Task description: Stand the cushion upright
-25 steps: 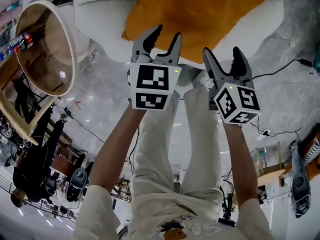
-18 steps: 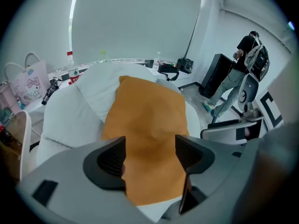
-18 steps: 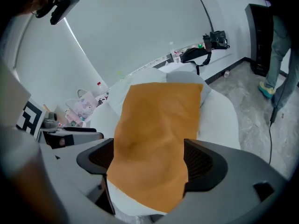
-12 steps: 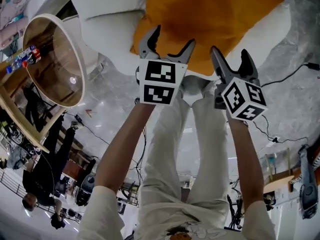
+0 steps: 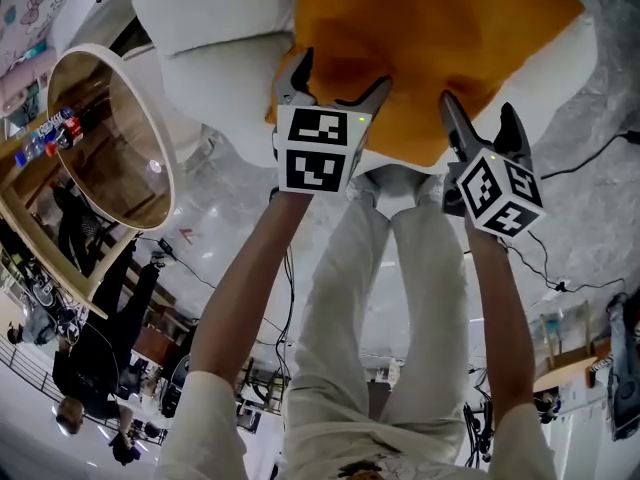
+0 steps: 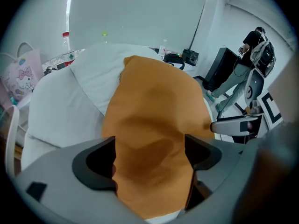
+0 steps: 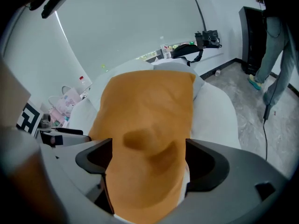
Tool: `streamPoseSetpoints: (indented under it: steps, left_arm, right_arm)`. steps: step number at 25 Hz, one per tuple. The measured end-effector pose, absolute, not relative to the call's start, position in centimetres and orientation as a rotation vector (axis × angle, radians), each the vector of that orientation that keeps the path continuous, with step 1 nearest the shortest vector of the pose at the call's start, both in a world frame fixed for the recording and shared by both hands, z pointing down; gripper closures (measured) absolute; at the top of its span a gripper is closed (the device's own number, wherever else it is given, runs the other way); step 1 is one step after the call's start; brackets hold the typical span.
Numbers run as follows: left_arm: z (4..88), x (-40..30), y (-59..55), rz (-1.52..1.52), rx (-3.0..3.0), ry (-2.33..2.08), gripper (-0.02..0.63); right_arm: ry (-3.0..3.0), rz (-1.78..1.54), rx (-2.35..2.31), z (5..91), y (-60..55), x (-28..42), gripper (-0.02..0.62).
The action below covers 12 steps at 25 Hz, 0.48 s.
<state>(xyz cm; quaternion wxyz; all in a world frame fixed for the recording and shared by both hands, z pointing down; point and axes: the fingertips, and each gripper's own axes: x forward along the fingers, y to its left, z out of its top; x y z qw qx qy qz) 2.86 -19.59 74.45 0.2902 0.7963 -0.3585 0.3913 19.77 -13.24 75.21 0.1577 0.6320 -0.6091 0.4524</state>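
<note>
Orange cushion (image 5: 430,48) lies on white sofa (image 5: 220,78) at 12 o'clock. L gripper (image 5: 340,73) & R gripper (image 5: 480,108), jaws just opened wide, straddle its near edge, unclamped. Prob. soft, light, floppy: bite deep.

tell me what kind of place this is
Probably an indoor lab or studio staged as a living room: a white sofa with an orange cushion, a round glass-topped table, and a person standing on the bare floor beyond.
</note>
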Motion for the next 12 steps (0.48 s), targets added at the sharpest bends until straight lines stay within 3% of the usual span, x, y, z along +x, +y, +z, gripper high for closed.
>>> streamPoseSetpoints:
  steps: [9, 12]
  left_arm:
    - [77.2, 2.6, -20.9, 1.062, 2.120, -0.940, 0.153]
    - [78.0, 3.0, -20.8, 1.079, 2.114, -0.897, 0.207]
  right_arm:
    - [-1.716, 1.277, 1.825, 77.6, -14.2, 21.8, 0.120]
    - [-1.694, 1.292, 1.822, 78.6, -14.2, 22.0, 0.120]
